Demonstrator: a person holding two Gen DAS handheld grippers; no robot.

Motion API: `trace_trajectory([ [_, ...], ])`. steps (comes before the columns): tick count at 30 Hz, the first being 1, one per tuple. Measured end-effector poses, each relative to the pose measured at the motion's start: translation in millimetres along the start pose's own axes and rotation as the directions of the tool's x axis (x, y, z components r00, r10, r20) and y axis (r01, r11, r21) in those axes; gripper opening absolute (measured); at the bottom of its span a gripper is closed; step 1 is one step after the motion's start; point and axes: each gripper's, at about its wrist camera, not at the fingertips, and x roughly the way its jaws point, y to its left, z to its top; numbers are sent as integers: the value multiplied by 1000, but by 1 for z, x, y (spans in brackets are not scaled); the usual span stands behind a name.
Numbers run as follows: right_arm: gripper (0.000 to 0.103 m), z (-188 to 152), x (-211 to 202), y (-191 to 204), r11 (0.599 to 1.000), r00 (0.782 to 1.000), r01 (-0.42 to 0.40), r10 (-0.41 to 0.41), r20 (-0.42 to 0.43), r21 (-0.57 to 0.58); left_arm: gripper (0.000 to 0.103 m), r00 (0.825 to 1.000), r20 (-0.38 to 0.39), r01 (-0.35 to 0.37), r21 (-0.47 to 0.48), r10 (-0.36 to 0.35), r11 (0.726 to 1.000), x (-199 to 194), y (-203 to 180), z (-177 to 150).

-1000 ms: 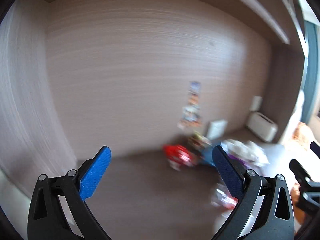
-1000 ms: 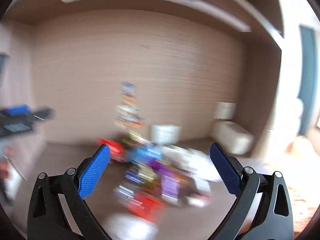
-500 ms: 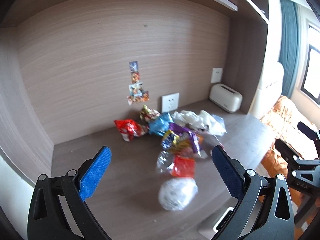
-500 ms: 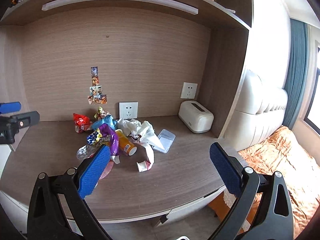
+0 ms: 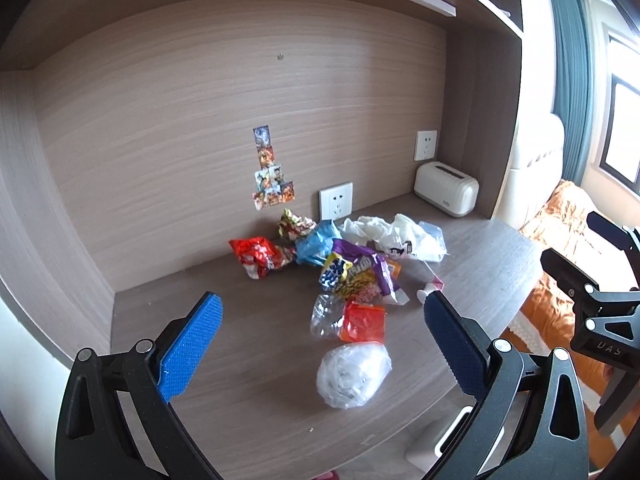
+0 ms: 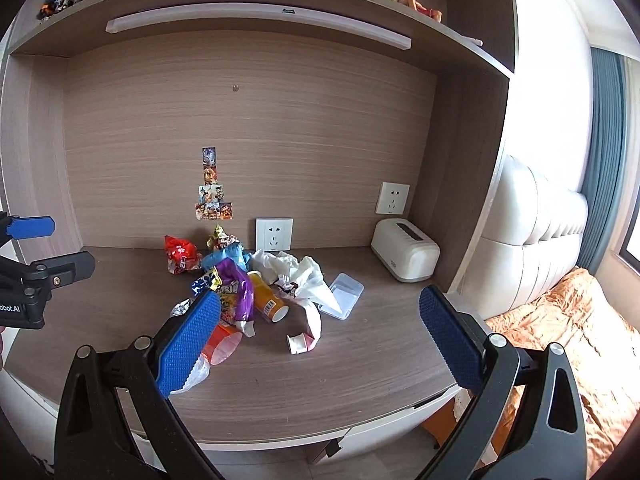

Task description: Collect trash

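Now that both cameras have swung round from the blurred wall of a second ago and settled, the whole litter pile on the desk (image 5: pixel 248 412) sits sharp and square in view, which I take to mean the aiming is done and the first pick can be chosen; nothing has been collected yet.

Going left to right across the desk: a red snack bag (image 5: pixel 258 255) lies nearest the left wall, then a crumpled yellow-green wrapper (image 5: pixel 294 224) against the back panel and a blue bag (image 5: pixel 318 242) touching it. In front of those come a purple and yellow packet (image 5: pixel 358 274), a crushed clear bottle with an orange label (image 5: pixel 352 320), and closest to the desk edge a clear bag of balled white paper (image 5: pixel 352 374). Further right are white tissue and plastic (image 5: pixel 396 236), an orange canister on its side (image 6: pixel 267 296), a clear lid (image 6: pixel 342 294) and a pink paper scrap (image 6: pixel 306 336). A white toaster (image 5: pixel 446 194) stands apart in the right corner.

The left gripper (image 5: pixel 320 344) hovers over the desk with its blue pads spread wide, the clear bag lying between them from its view, gripping and touching nothing. The right gripper (image 6: pixel 320 340) is likewise fully spread and empty, held back off the desk edge. I see no bin in either view.
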Motion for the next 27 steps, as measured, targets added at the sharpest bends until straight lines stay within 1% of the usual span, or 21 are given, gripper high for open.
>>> trace_trajectory([
  [4, 99, 0, 1, 0, 1000, 1000, -8, 8, -10, 10, 99, 1000, -4, 9, -2, -9, 1000, 1, 3, 2],
  [7, 99, -1, 2, 1, 1000, 1000, -12, 13, -18, 19, 99, 999, -21, 49, 12, -49, 999, 3, 2, 2],
  [15, 99, 0, 4, 2, 999, 999, -20, 21, -30, 27, 99, 999, 10, 43, 48, -44, 998, 0, -4, 1],
  [19, 99, 0, 5, 2, 999, 999, -28, 29, -39, 32, 99, 998, 5, 63, 33, -63, 997, 2, -1, 1],
  [23, 99, 0, 8, 1, 999, 998, -35, 37, -48, 36, 99, 998, 8, 67, 29, -67, 997, 2, -1, 1],
  [27, 99, 0, 8, 1, 998, 998, -38, 40, -49, 40, 99, 996, 6, 93, 18, -93, 996, 2, 0, 2],
])
